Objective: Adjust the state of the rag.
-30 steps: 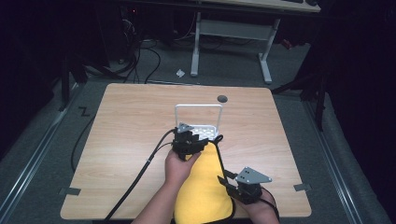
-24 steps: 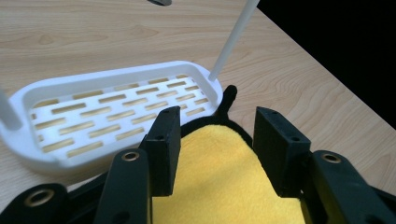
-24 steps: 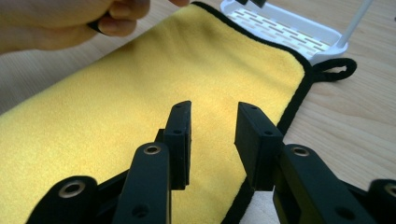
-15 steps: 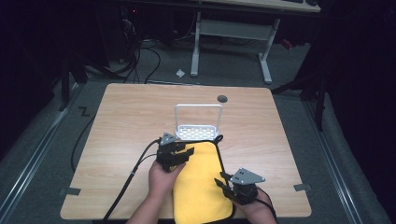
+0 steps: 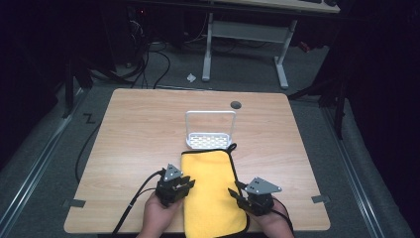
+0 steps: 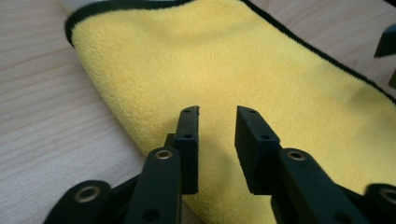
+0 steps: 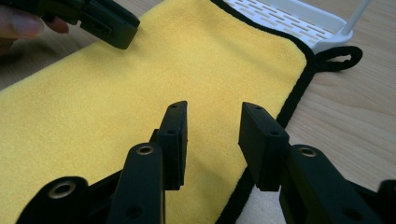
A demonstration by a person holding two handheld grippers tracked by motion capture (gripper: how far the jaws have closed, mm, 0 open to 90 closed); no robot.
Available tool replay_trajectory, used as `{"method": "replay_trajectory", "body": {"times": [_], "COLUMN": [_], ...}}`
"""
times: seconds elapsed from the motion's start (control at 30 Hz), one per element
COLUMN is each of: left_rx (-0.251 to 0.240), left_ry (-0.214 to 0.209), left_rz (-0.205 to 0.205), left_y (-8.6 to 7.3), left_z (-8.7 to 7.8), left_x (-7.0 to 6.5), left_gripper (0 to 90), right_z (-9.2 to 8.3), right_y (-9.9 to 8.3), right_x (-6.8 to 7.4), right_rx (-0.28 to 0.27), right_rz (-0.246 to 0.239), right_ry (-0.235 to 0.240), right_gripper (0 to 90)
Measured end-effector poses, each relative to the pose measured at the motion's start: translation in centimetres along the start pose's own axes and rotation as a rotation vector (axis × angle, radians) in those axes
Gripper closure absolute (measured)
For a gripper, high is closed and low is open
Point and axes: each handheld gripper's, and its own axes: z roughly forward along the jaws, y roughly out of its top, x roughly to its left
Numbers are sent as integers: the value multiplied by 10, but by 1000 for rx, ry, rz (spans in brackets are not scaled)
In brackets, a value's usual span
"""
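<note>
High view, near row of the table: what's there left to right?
Grey tape tab → left gripper → yellow cloth → right gripper → grey tape tab.

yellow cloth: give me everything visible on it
The yellow cloth looks like fluffy microfibre with black edging and a black hanging loop at a far corner. It lies flat on the wooden table, its far edge against the white rack. Both tongs hover open over its near sides, neither gripping it.
</note>
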Motion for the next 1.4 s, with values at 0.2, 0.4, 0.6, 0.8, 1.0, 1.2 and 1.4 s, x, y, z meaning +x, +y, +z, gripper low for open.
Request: {"method": "replay_trajectory", "body": {"times": [0.2, 0.4, 0.6, 0.8, 1.0, 1.2, 1.4], "left_rx": [38, 33, 26, 58, 88, -18, -28], "left_ry": [1, -18, -22, -42, -57, -21, -38], "left_rz": [58, 81, 77, 85, 113, -38, -210], "left_y": [-5, -9, -10, -15, -24, -10, 9], "left_z": [4, 2, 1, -9, -22, -30, -10], "left_x": [1, 3, 4, 3, -4, 22, 55], "left_gripper": [823, 823, 823, 830, 828, 656, 432], "right_z": [4, 18, 52, 58, 40, 40, 40], "right_y": [-2, 11, 28, 20, 7, 3, 2], "right_x": [-3, -5, -26, -20, -3, 0, -3], "right_rx": [-13, -3, 109, 185, 169, 143, 130], "right_rz": [7, -26, 39, 26, 1, -9, 1], "right_ry": [18, -2, -42, -21, 30, 31, 55], "right_gripper": [598, 643, 791, 842, 808, 771, 769]}}
